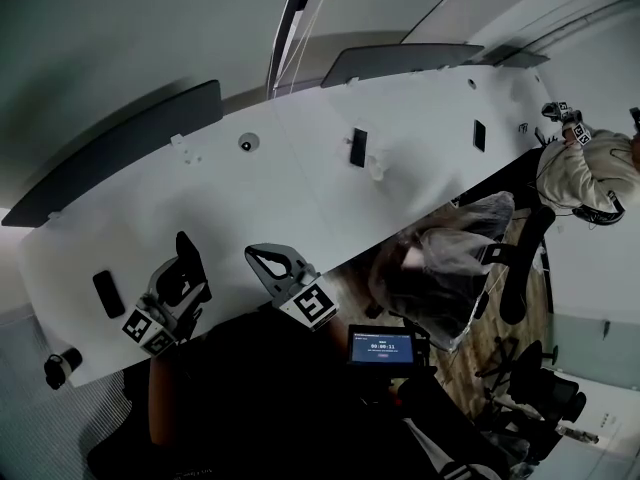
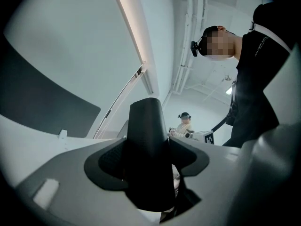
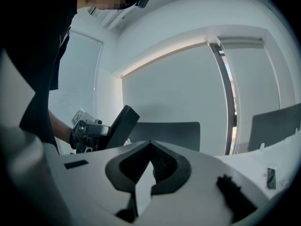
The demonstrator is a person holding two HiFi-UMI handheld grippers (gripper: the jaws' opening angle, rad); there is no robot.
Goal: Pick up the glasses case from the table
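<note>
The glasses case (image 2: pixel 146 121) is a black, tapered box that stands up between the jaws of my left gripper (image 2: pixel 149 160), clear of the table. In the head view the case (image 1: pixel 190 253) sticks up out of the left gripper (image 1: pixel 183 273) over the near left end of the white table (image 1: pixel 300 188). The right gripper view shows the case (image 3: pixel 118 125) tilted in the left gripper (image 3: pixel 89 133). My right gripper (image 1: pixel 257 256) hovers just right of it, and its jaws (image 3: pixel 150 145) meet at the tips with nothing between them.
A flat black item (image 1: pixel 108 293) lies on the table left of the grippers. Two dark slabs (image 1: pixel 358 147) (image 1: pixel 479 135) and a small round object (image 1: pixel 247 143) lie farther along. A plastic-covered chair (image 1: pixel 450 258) stands at the right edge. Another person (image 1: pixel 590 168) works at the far end.
</note>
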